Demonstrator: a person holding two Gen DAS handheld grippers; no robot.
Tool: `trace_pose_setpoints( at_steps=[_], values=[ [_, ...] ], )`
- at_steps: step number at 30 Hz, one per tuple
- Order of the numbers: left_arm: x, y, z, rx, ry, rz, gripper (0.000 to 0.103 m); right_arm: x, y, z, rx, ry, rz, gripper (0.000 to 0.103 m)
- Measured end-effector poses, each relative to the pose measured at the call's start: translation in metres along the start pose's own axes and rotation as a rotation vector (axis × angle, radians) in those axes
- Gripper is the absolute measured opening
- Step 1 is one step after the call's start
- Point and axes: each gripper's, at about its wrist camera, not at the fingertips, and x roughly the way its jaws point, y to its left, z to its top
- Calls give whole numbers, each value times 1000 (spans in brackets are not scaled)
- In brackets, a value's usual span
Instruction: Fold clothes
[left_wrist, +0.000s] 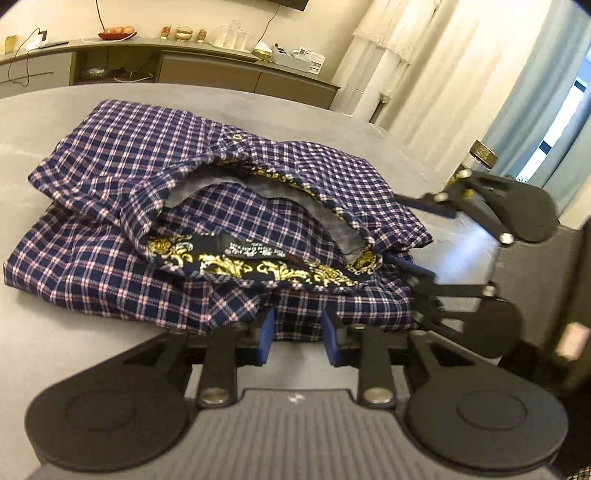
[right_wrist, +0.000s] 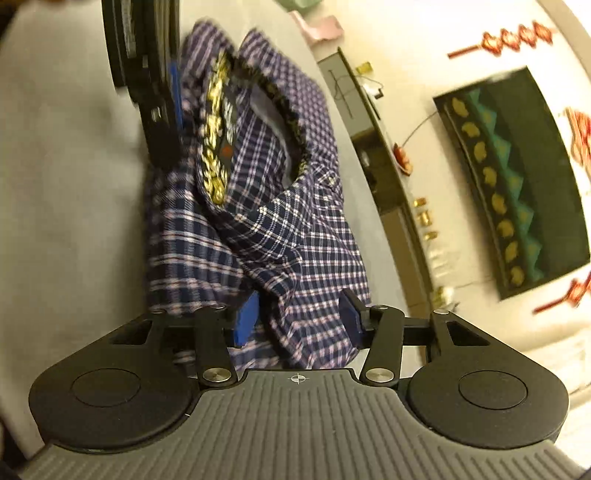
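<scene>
L gripper (left_wrist: 299, 334) low at 6 o'clock, jaws partly apart w/ cloth edge between blue pads (left_wrist: 266, 334). R gripper (right_wrist: 299, 319) rolled sideways, jaws wider, fabric between; whether pads press unclear.

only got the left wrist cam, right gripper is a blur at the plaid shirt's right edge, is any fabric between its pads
observer: yes, a thick fold of the navy plaid cotton shirt fills the gap between the right gripper pads; cannot tell if they pinch it
operator: anything past the shirt that way
observer: a crumpled pale pink cloth shows beyond the shirt's far end
</scene>
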Motion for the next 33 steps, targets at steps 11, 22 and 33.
trace_pose_setpoints(
  at_steps=[11, 22, 33],
  values=[
    [0, 9, -4, -4, -12, -9, 28, 4, -26, 29, 170, -38, 118, 0],
    [-13, 18, -7, -94, -23, -41, 28, -31, -3, 27, 246, -68, 319, 0],
    [-75, 32, 23, -234, -214, -138, 31, -48, 36, 49, -25, -50, 213, 0]
  ],
)
